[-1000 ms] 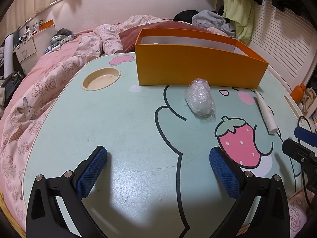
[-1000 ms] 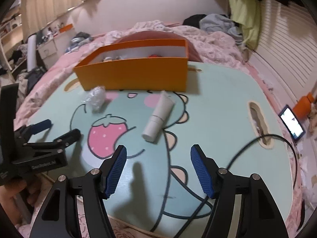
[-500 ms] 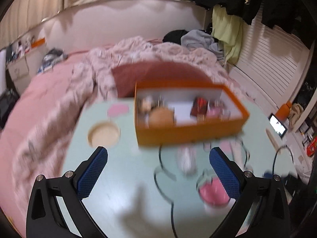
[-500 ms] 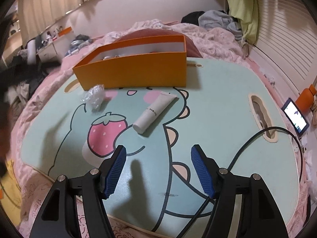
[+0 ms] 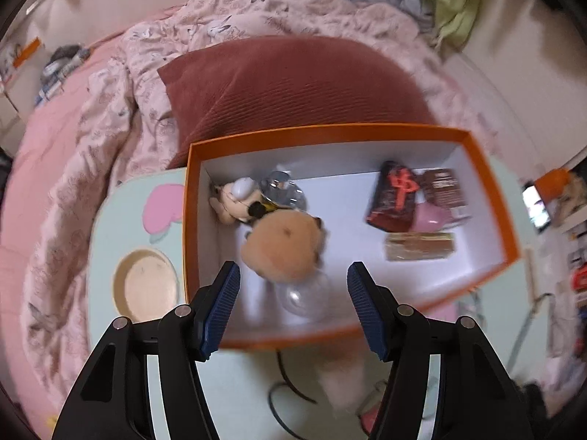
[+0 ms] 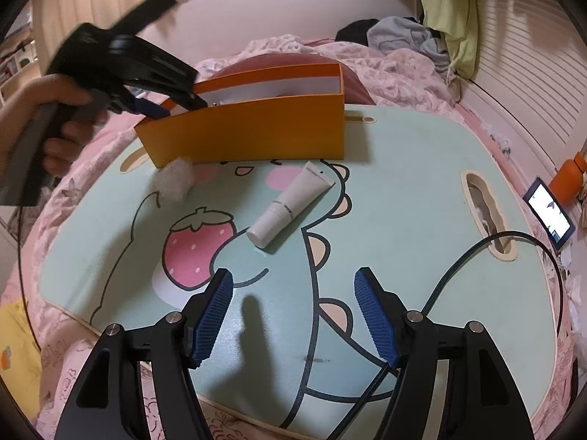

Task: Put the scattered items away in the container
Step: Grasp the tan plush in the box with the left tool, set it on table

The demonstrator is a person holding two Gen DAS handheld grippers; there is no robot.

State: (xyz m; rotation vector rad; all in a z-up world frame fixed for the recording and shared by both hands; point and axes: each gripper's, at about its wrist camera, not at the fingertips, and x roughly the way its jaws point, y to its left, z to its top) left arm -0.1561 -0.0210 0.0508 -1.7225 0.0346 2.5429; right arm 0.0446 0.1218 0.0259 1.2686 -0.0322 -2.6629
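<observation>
The orange box (image 5: 495, 198) lies below my left gripper (image 5: 293, 304), whose jaws are closing with nothing pinched between them. Inside the box are a tan plush toy (image 5: 282, 249), a small white plush (image 5: 234, 201), clear glass pieces (image 5: 301, 293), a red-and-black packet (image 5: 394, 198) and a gold bar (image 5: 418, 245). In the right wrist view the left gripper (image 6: 150, 108) hovers over the left end of the orange box (image 6: 249, 132). A crumpled plastic ball (image 6: 174, 179) and a white tube (image 6: 290, 205) lie on the mint table (image 6: 403, 201). My right gripper (image 6: 293, 311) stands open above the table's front, empty.
A round cup recess (image 5: 145, 286) sits left of the box. A dark red pillow (image 5: 293, 84) and pink bedding (image 5: 73, 146) lie behind it. A black cable (image 6: 458, 267) crosses the table's right side by a slot (image 6: 484, 212). A phone (image 6: 550, 216) and an orange bottle (image 6: 570, 176) stand at far right.
My left gripper has risen from the table and moved forward over the orange box, and its jaws have narrowed. The right gripper has kept still. The plastic ball and tube stay on the table.
</observation>
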